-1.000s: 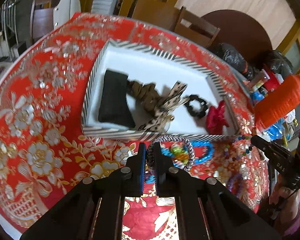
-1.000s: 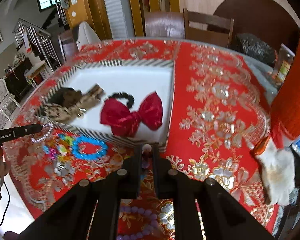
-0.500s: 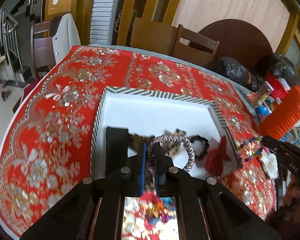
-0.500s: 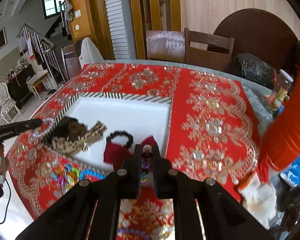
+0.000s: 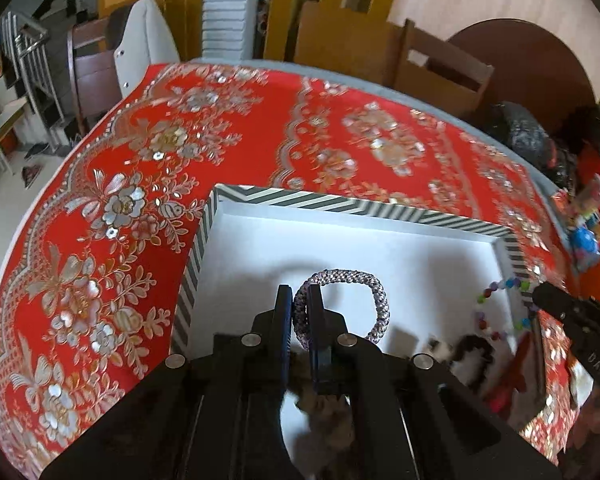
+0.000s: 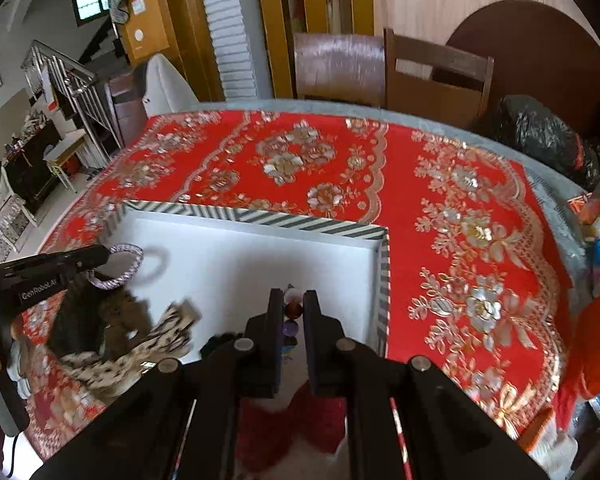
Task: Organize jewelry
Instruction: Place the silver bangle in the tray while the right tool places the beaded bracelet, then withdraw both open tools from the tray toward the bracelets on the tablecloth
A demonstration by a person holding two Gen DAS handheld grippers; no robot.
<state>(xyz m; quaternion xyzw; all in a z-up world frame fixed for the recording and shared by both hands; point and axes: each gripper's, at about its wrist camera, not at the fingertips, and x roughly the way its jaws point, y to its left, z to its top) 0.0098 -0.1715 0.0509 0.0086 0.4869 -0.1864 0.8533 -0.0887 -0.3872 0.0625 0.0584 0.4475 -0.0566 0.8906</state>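
My left gripper (image 5: 299, 294) is shut on a braided silver-grey bracelet (image 5: 350, 280) and holds it above the white inside of the striped box (image 5: 340, 203). The same bracelet (image 6: 126, 266) and left gripper (image 6: 100, 256) show at the left of the right wrist view. My right gripper (image 6: 293, 300) is shut on a multicoloured bead bracelet (image 6: 292, 312), held over the box's (image 6: 260, 216) right part; its beads (image 5: 496, 292) hang in the left wrist view. A leopard-print hair bow (image 6: 156, 340), a dark pouch (image 6: 76, 324) and a red bow (image 6: 296, 420) lie in the box.
The box sits on a red floral tablecloth (image 6: 460, 240) on a round table. Wooden chairs (image 6: 436, 76) stand behind it. A black bag (image 6: 540, 132) and an orange container (image 6: 596, 344) sit at the right edge.
Both grippers have lifted their bracelets off the tablecloth and moved forward over the box. The loose jewelry on the cloth has dropped out of view.
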